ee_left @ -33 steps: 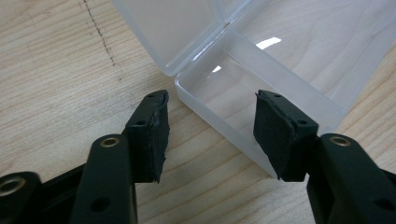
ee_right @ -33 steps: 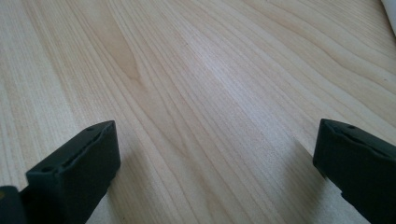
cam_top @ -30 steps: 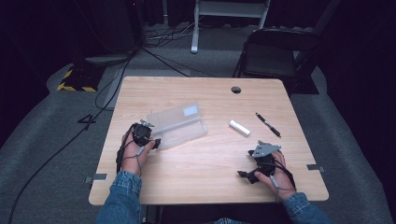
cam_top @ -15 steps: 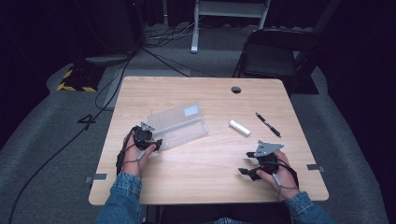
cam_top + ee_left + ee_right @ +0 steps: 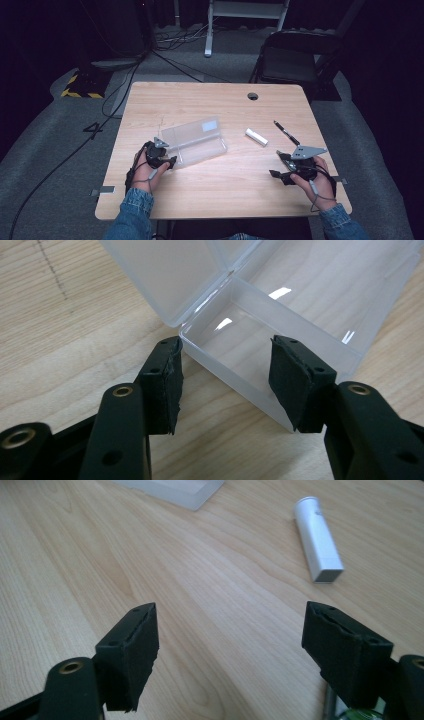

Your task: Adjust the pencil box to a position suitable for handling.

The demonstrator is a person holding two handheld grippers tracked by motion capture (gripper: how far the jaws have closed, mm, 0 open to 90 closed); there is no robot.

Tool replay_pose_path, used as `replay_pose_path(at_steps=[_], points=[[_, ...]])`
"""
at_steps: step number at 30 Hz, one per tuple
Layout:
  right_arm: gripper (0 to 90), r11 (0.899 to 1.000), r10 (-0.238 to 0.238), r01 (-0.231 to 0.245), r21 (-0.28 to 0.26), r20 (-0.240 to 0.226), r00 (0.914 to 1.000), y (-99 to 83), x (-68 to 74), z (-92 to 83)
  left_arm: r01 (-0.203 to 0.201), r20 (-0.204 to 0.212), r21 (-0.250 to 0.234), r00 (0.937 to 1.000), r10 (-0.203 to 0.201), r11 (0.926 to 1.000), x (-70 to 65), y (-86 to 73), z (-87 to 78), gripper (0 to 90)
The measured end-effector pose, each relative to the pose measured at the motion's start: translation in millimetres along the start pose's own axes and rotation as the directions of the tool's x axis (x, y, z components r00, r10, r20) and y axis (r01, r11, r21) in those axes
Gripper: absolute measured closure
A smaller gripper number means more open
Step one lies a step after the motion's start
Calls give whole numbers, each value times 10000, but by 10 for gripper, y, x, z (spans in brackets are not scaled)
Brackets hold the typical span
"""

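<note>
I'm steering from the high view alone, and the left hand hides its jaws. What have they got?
Observer: The left gripper is shut across one end of the clear box, with a pad on each side.
Operator: Anything in that end?
Observer: No, the tray there is empty.
Operator: And the right jaws?
Observer: The right gripper is open. Its jaws have just been closing partway, with nothing between them.

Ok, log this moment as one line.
left gripper: shut on clear box end | right gripper: open, nothing between | white tube: untouched
</note>
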State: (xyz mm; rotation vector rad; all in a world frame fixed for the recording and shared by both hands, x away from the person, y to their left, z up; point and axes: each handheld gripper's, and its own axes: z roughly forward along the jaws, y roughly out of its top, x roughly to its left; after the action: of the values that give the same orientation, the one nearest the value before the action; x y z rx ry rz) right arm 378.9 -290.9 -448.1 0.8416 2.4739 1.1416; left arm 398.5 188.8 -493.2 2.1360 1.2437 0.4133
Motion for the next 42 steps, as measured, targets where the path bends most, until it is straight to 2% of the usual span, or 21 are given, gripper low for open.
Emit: replay_pose_path(at_steps=[4,9,12,13,16,20,23,25,27,29,32,34,35,36,41,42], points=[[235,9995,175,-169,-275,240,9996,10,-72,-125,-168,167,-35,9997,169,9999,-81,-60,-42,477],[238,9983,405,-383,-435,520,9978,-3,-151,-219,-696,433,28,9966,694,9976,-203,-115,-94,476],[238,9975,525,-494,-512,619,9967,-9,-185,-260,-1000,607,59,9932,994,9950,-275,-121,-99,475],[238,9973,543,-510,-529,633,9965,-9,-192,-269,-1217,607,39,9908,1212,9926,-300,-114,-97,475],[239,9965,616,-575,-614,671,9958,-7,-214,-294,-1505,953,5,9841,1498,9886,-368,-107,-81,473],[231,9958,660,-625,-668,527,9964,-9,-223,-296,-1913,1302,-26,9731,1900,9815,-474,-88,-61,472],[232,9965,602,-572,-607,499,9969,-18,-220,-285,-2282,1599,-95,9607,2268,9736,-566,-71,-39,469],[232,9964,607,-575,-616,518,9968,-19,-224,-285,-2404,1683,-128,9563,2391,9706,-603,-67,-34,469],[233,9963,616,-583,-624,522,9967,-17,-226,-287,-2714,1835,-152,9454,2695,9624,-654,-60,-29,466],[233,9963,614,-580,-632,532,9967,-13,-225,-288,-2876,2021,-202,9368,2857,9575,-702,-54,-18,463],[233,9967,596,-567,-577,505,9969,-12,-219,-277,-3217,2314,-348,9185,3208,9462,-787,-43,3,462],[233,9969,594,-566,-554,499,9970,-13,-219,-273,-3217,2314,-348,9185,3208,9462,-787,-43,3,461],[232,9969,594,-566,-554,499,9970,-13,-219,-273,-3460,2573,-503,9019,3469,9369,-873,-35,24,461],[232,9969,594,-566,-554,499,9970,-13,-219,-273,-3460,2573,-503,9019,3469,9369,-873,-35,24,461],[232,9960,666,-631,-634,541,9963,-22,-240,-289,-3640,2816,-585,8874,3651,9296,-947,-30,36,458],[232,9958,678,-641,-657,560,9961,-23,-248,-296,-3634,2841,-567,8870,3640,9299,-953,-30,35,458]])
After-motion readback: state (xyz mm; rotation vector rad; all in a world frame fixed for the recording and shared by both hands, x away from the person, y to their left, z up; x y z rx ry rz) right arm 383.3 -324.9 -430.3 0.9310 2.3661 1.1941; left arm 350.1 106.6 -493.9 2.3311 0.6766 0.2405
